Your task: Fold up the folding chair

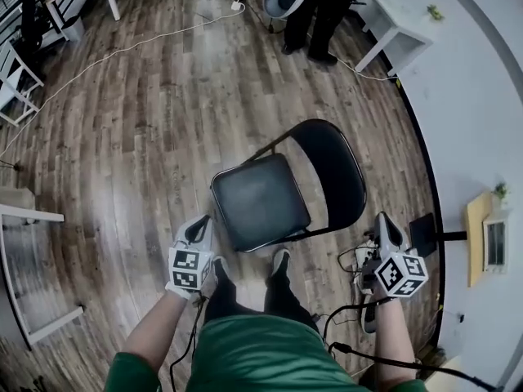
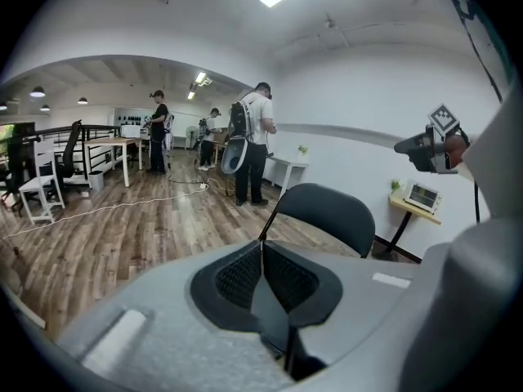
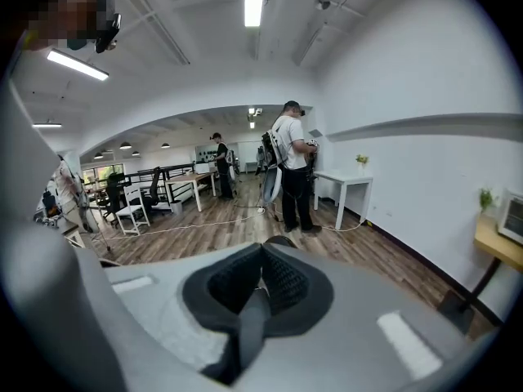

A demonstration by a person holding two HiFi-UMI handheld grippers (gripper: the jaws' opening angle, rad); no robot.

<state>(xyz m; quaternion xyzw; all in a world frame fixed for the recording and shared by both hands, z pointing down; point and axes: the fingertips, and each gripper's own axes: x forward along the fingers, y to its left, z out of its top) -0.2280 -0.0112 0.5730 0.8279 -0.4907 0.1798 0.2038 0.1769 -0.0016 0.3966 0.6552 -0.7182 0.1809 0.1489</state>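
The black folding chair stands unfolded on the wooden floor, with its seat [image 1: 260, 201] toward me and its rounded backrest [image 1: 331, 170] to the right. My left gripper [image 1: 198, 229] is shut and empty, just off the seat's near left corner. My right gripper [image 1: 384, 225] is also shut and empty, to the right of the chair's frame. Neither touches the chair. In the left gripper view the backrest [image 2: 327, 211] rises beyond the closed jaws [image 2: 261, 247], and the right gripper [image 2: 425, 149] shows at the far right. In the right gripper view only the backrest's top edge [image 3: 282, 240] peeks over the closed jaws [image 3: 261, 256].
A person [image 1: 315, 15] with a backpack stands beyond the chair beside a white table [image 1: 396, 27]. Cables [image 1: 122, 51] trail across the floor. A yellow side table [image 1: 478, 235] stands against the right wall. White furniture [image 1: 33, 219] lines the left side. My feet [image 1: 279, 261] are just before the seat.
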